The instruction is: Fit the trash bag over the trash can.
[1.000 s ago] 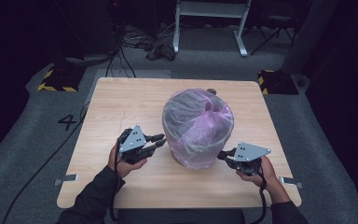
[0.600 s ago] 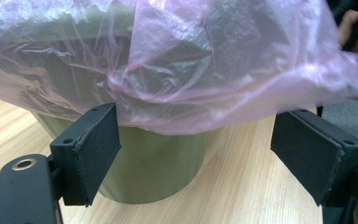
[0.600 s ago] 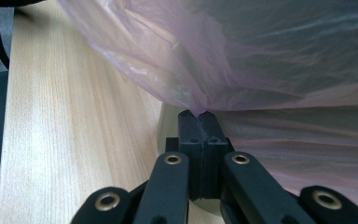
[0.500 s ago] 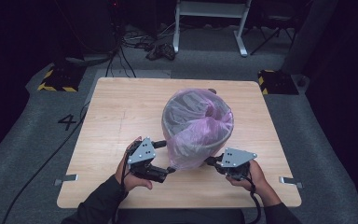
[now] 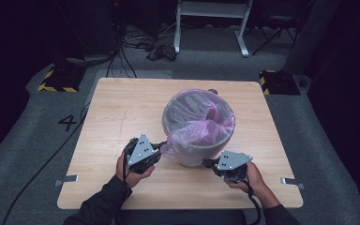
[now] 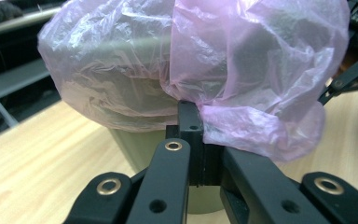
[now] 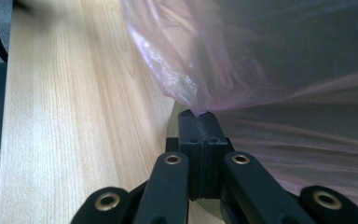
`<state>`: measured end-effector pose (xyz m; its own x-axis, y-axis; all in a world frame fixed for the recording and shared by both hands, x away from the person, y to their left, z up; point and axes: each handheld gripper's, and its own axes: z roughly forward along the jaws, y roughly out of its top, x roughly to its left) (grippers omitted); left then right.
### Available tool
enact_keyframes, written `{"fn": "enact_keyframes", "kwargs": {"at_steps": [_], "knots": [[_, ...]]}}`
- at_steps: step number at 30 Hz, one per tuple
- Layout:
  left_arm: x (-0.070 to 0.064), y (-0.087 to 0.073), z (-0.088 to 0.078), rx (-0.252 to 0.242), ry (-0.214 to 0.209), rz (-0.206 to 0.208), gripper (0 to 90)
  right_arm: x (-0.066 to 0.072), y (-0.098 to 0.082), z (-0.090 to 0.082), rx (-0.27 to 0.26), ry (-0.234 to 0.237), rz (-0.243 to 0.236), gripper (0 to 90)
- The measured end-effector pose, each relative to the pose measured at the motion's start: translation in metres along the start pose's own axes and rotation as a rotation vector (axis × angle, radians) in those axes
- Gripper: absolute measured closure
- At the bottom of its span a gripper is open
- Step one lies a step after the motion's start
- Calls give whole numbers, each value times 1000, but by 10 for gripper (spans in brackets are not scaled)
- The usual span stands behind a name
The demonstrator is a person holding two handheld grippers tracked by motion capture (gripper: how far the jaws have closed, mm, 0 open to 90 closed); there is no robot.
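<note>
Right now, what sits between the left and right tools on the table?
In the high view, the pale round bin lined with a pink plastic bag stands between the left tool and right tool, each pinching bag film.

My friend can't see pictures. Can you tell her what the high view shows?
A person's two black grippers, left gripper and right gripper, pinch the thin pink plastic bag lining a round pale bin on a light wooden table.
</note>
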<state>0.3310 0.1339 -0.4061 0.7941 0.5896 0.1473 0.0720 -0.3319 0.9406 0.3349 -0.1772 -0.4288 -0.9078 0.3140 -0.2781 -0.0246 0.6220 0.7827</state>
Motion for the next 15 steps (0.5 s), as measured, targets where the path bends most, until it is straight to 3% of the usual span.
{"fn": "enact_keyframes", "kwargs": {"at_steps": [4,9,12,15], "knots": [[10,-9,4,33,-8,-8,900,-3,-3,2,11,2,15,900],[15,-22,13,122,-13,49,900,-8,-12,7,60,23,48,900],[22,-29,19,161,-30,30,900,-12,-20,11,84,40,71,900],[25,-35,25,202,-24,49,900,-16,-27,14,106,49,89,900]]}}
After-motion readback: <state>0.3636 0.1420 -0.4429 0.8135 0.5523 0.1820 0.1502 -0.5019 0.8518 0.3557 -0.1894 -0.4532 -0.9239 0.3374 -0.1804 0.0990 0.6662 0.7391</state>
